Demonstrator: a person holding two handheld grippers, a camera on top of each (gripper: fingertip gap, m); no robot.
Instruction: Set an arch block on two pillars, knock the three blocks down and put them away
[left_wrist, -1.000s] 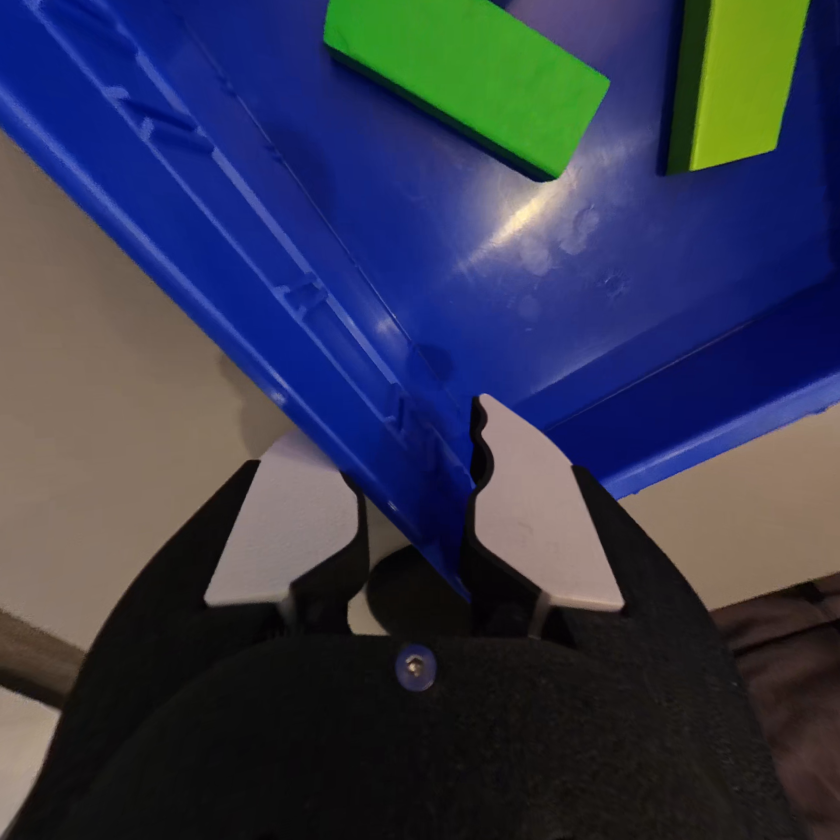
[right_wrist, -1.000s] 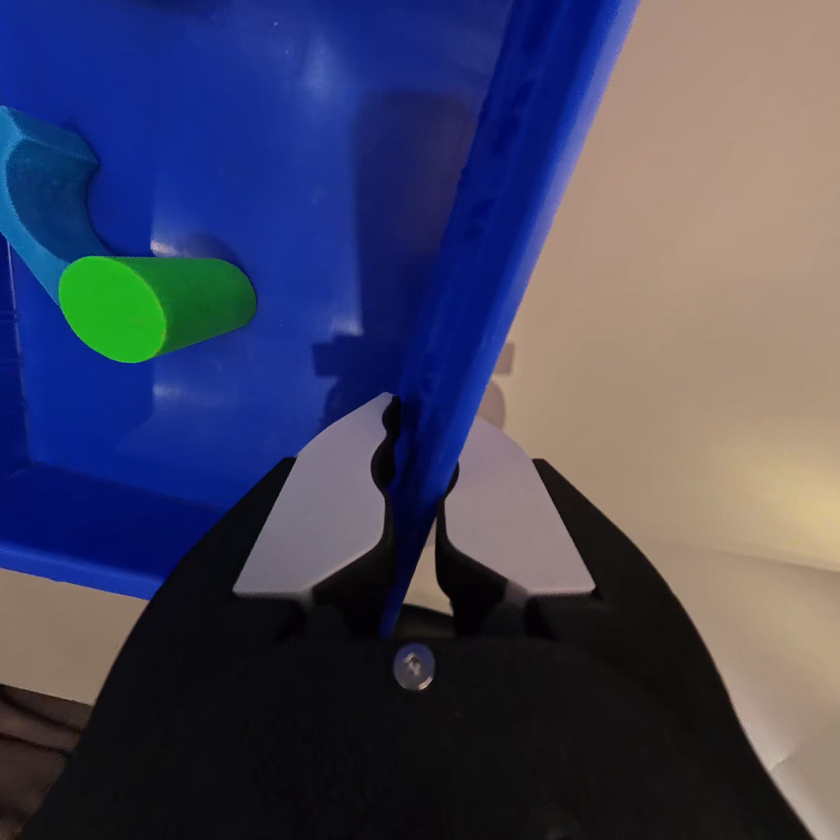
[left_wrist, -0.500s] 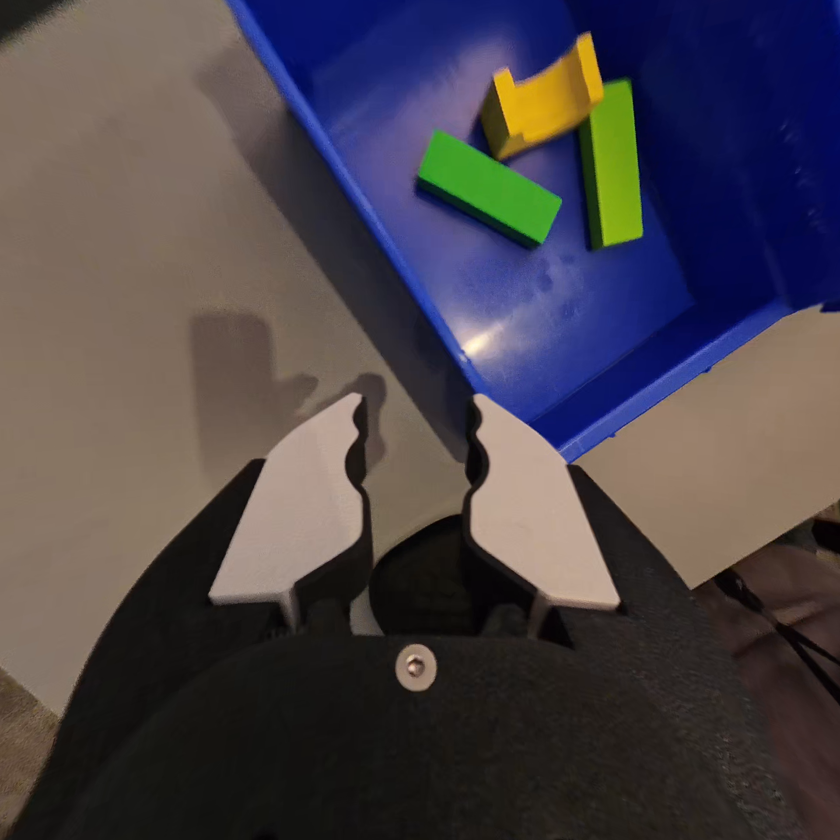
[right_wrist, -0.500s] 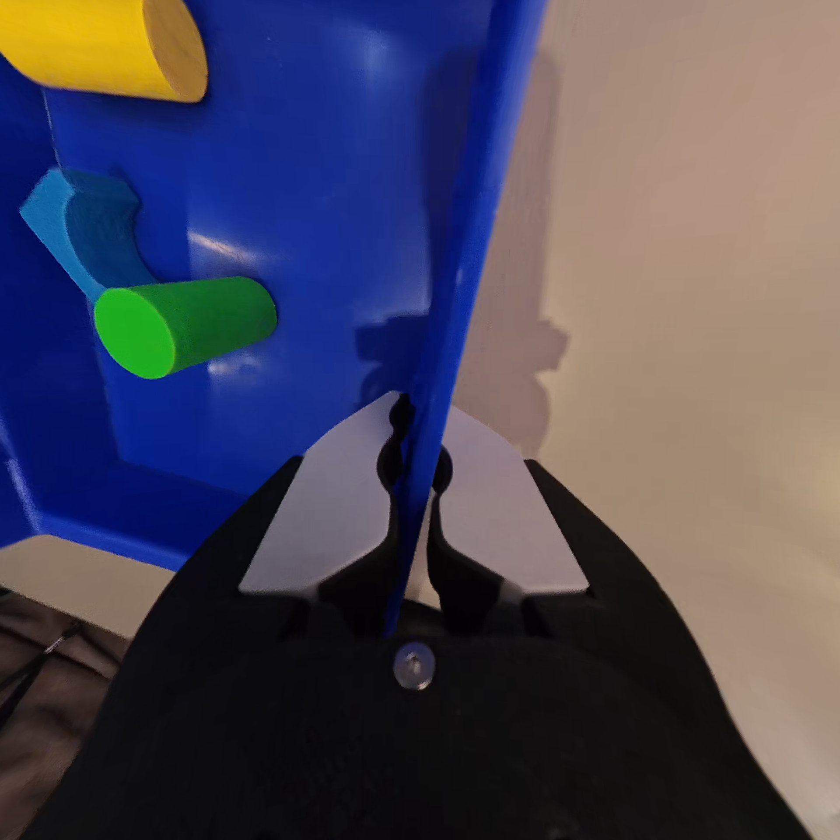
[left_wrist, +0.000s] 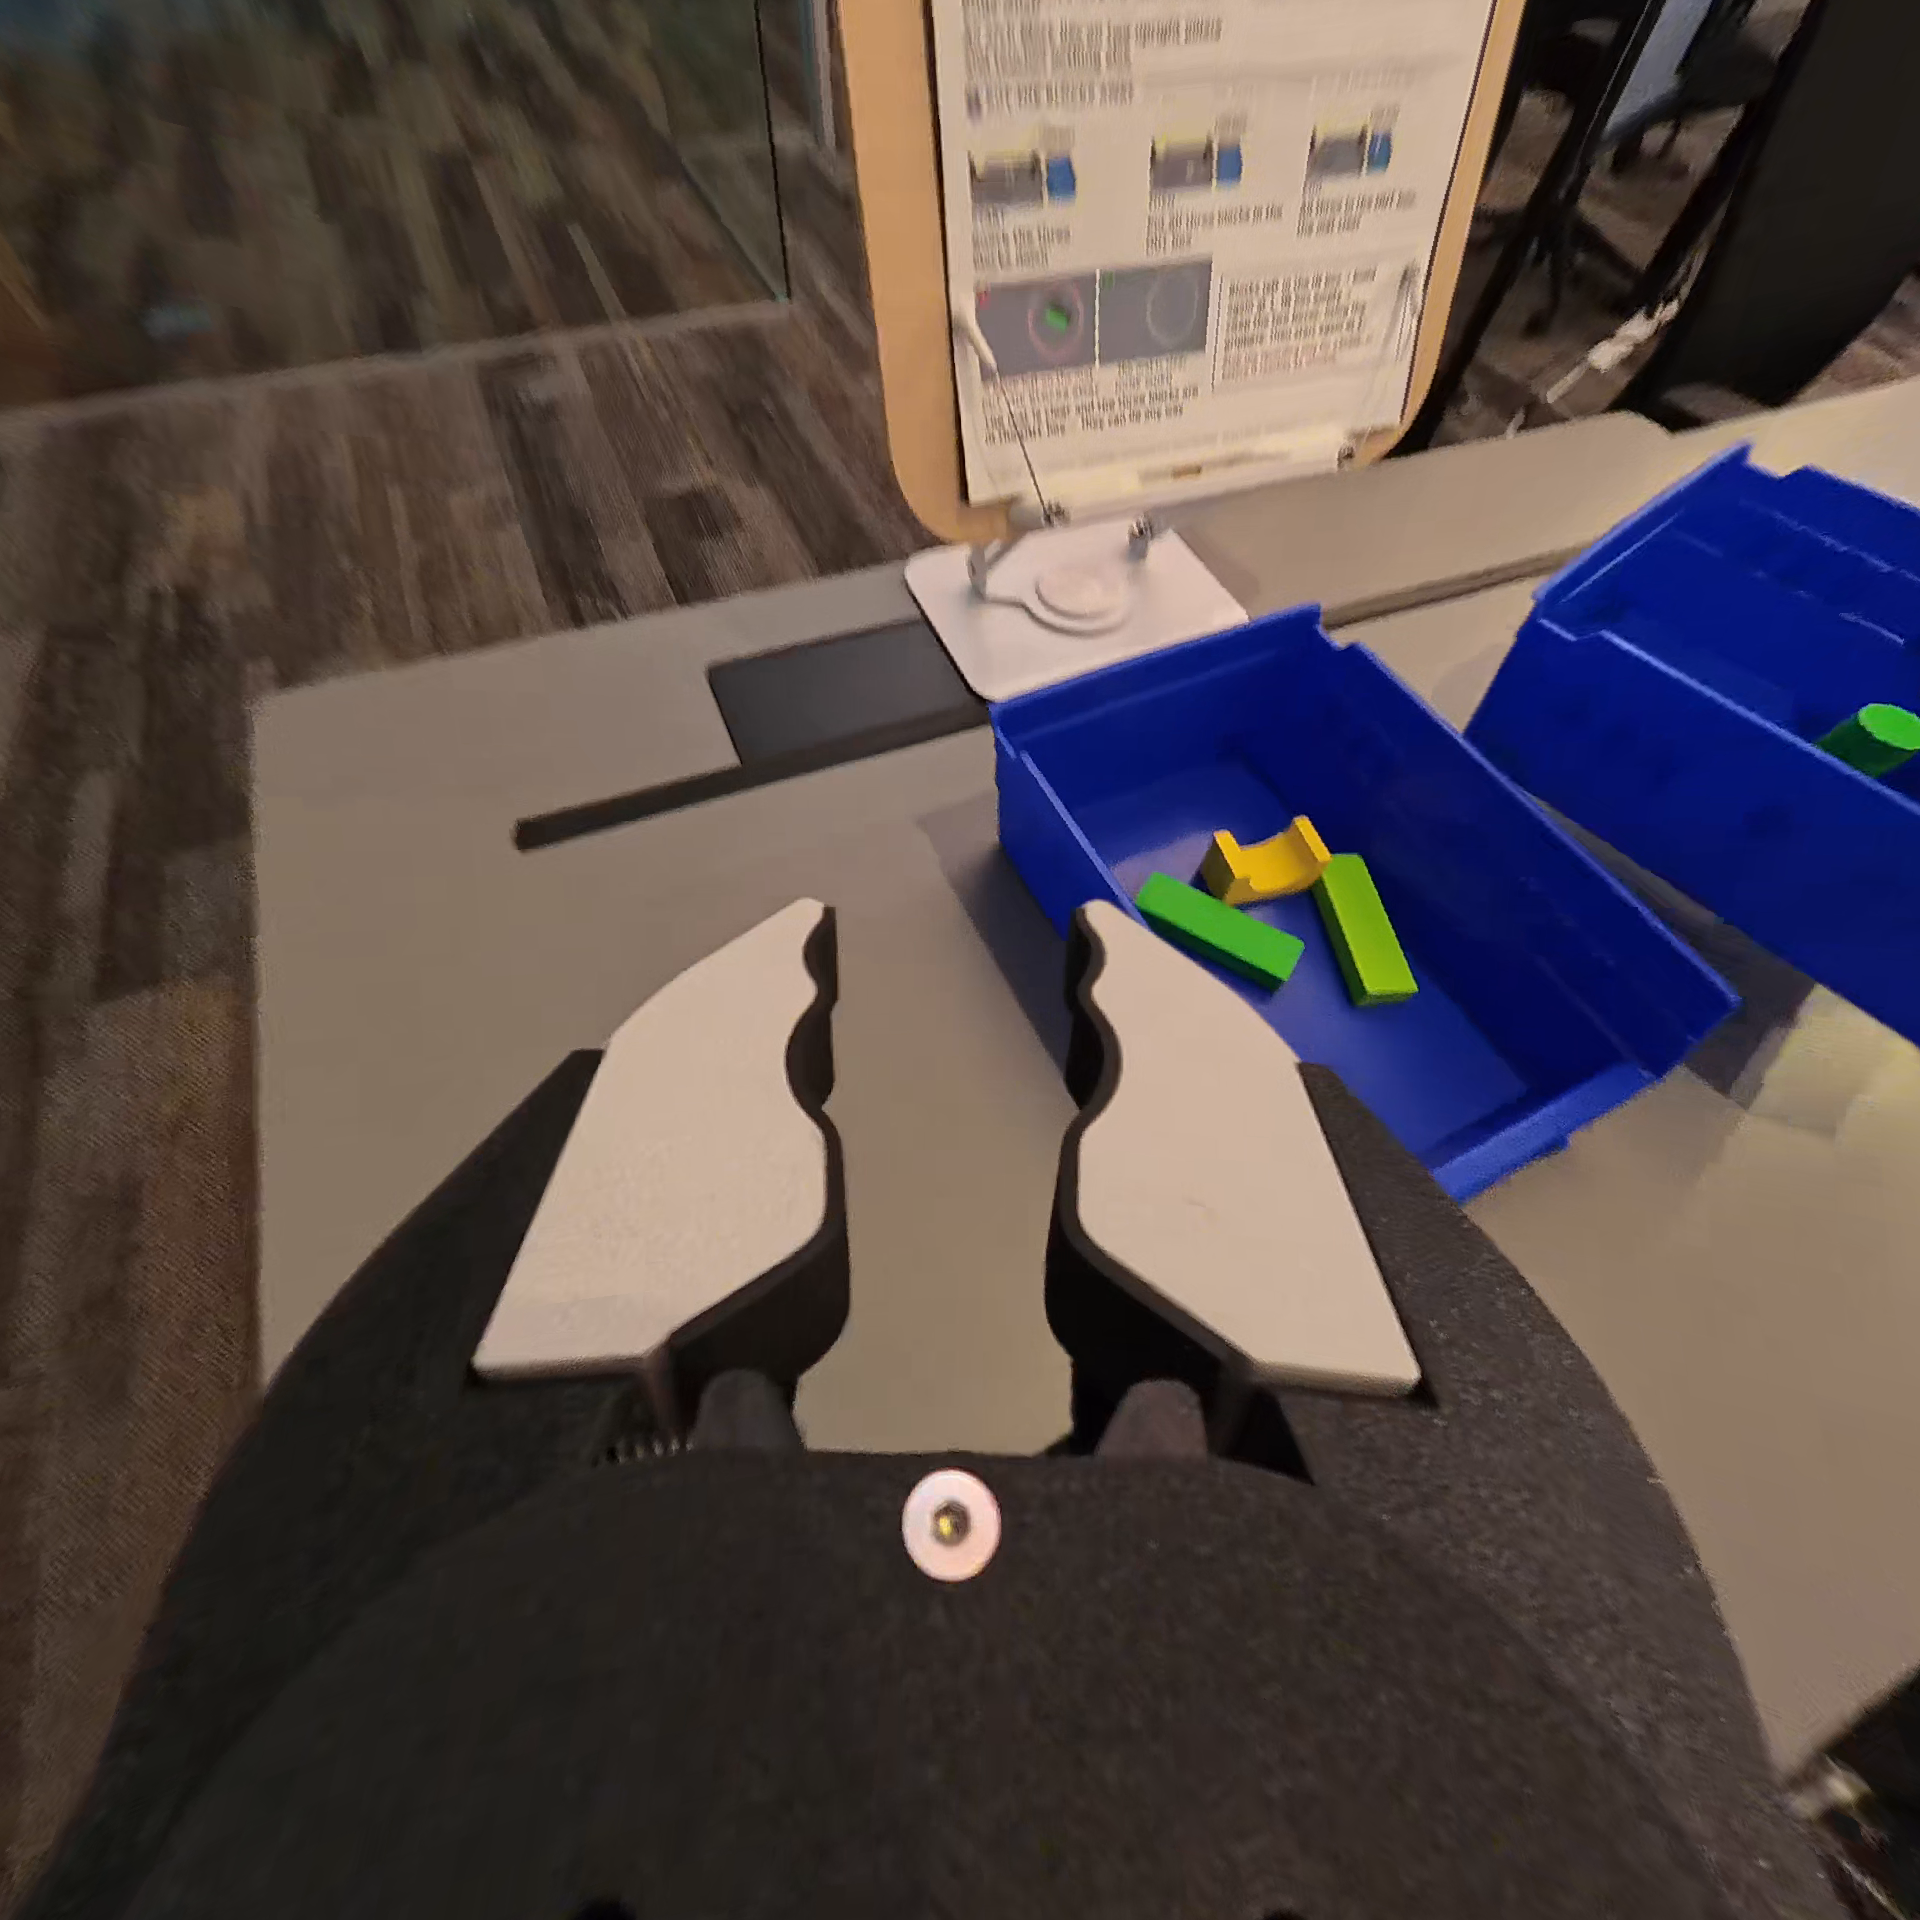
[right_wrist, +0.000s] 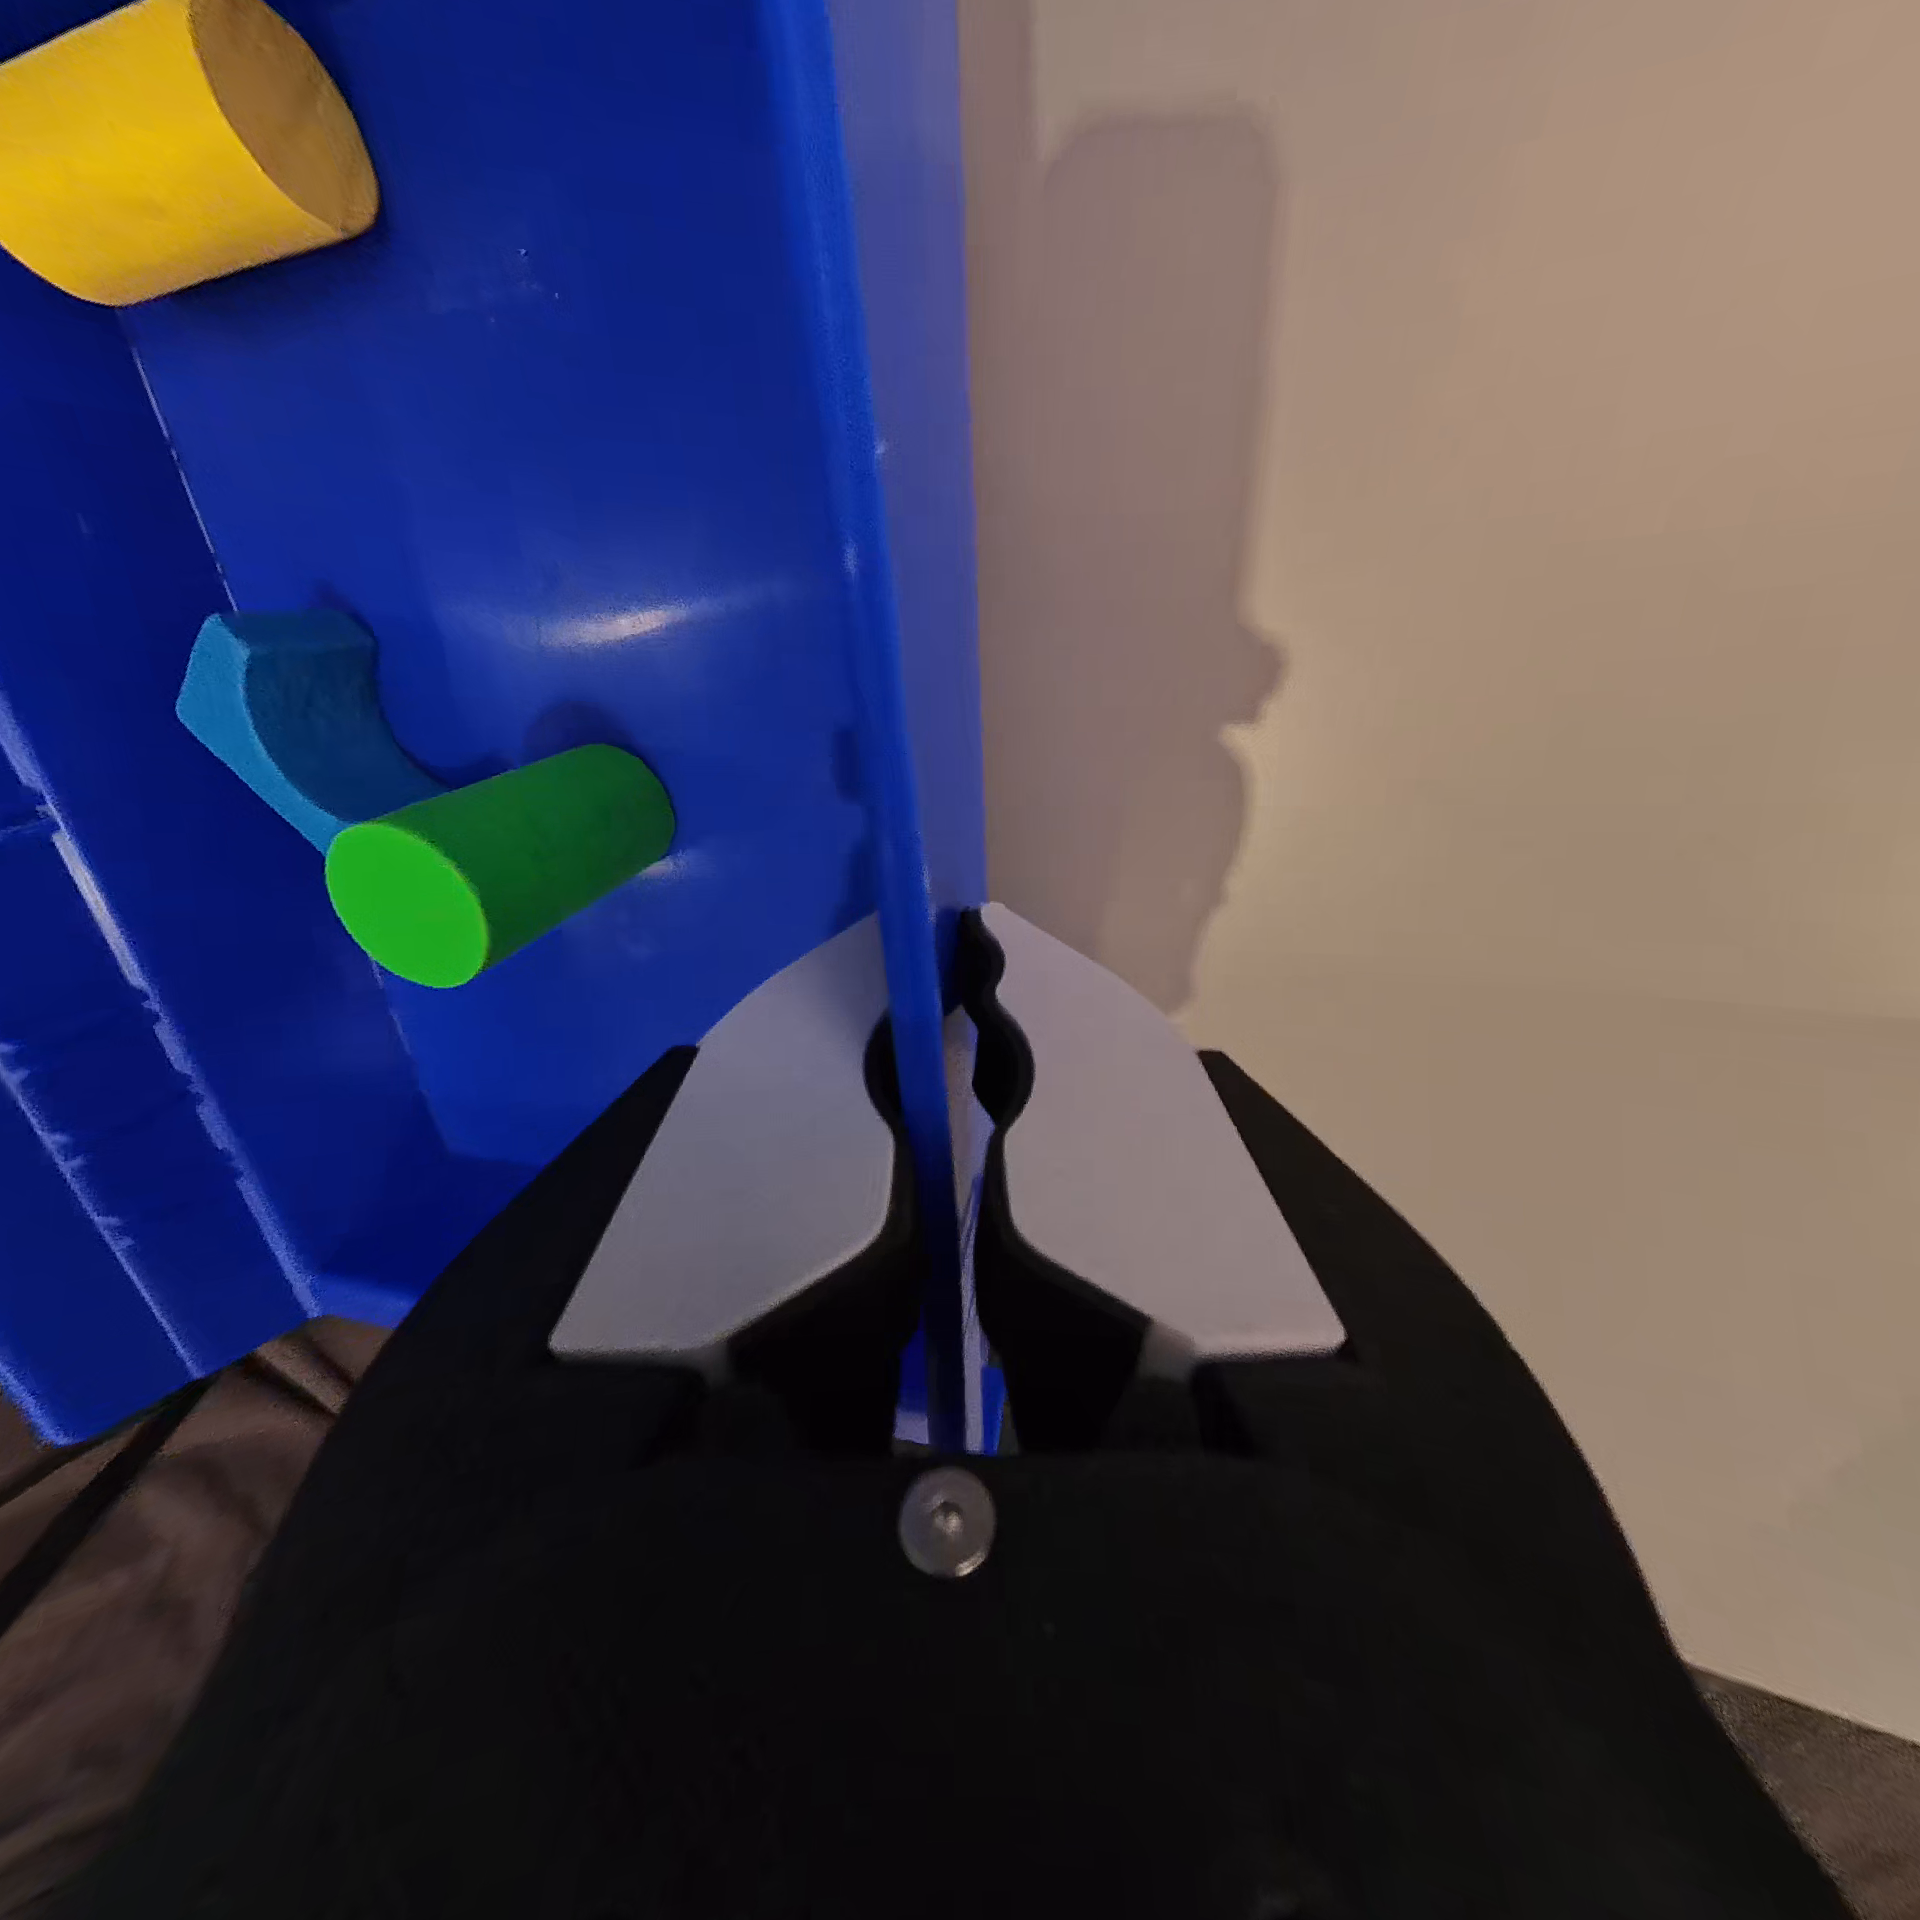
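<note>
Status: the task looks near its end. No arch stands anywhere on the grey table (left_wrist: 582, 935); a yellow arch block (left_wrist: 1262, 860) and two green rectangular blocks (left_wrist: 1218, 928) (left_wrist: 1363, 928) lie flat in the near blue bin (left_wrist: 1538, 914). Judged from that, the stacking, the knock-down and the stowing of these three are done. What is left, if anything, seems to be letting go of the second bin and setting it in place.

Left gripper (left_wrist: 948, 951): fingers apart, nothing between them, held above bare table just left of the near bin and not touching it.

Right gripper (right_wrist: 935, 940): clamped on the side wall of the far blue bin (right_wrist: 665, 416). One finger is inside the wall, the other outside. Whether the bin rests fully on the table cannot be told from the wrist view.

Contents, near bin: the arch lies on its back, curve upward, its one end touching the left green block and the other beside the right green block. The two green blocks splay apart toward the open front of the bin.

Contents, far bin: a green cylinder (right_wrist: 499, 862) on its side, touching a blue arch-shaped block (right_wrist: 281, 717); a yellow cylinder (right_wrist: 177, 145) farther in, apart from both. In the left wrist view only the green cylinder's end shows.

Behind the bins a paper sheet on a stand (left_wrist: 1174, 239) sits on the table.
</note>
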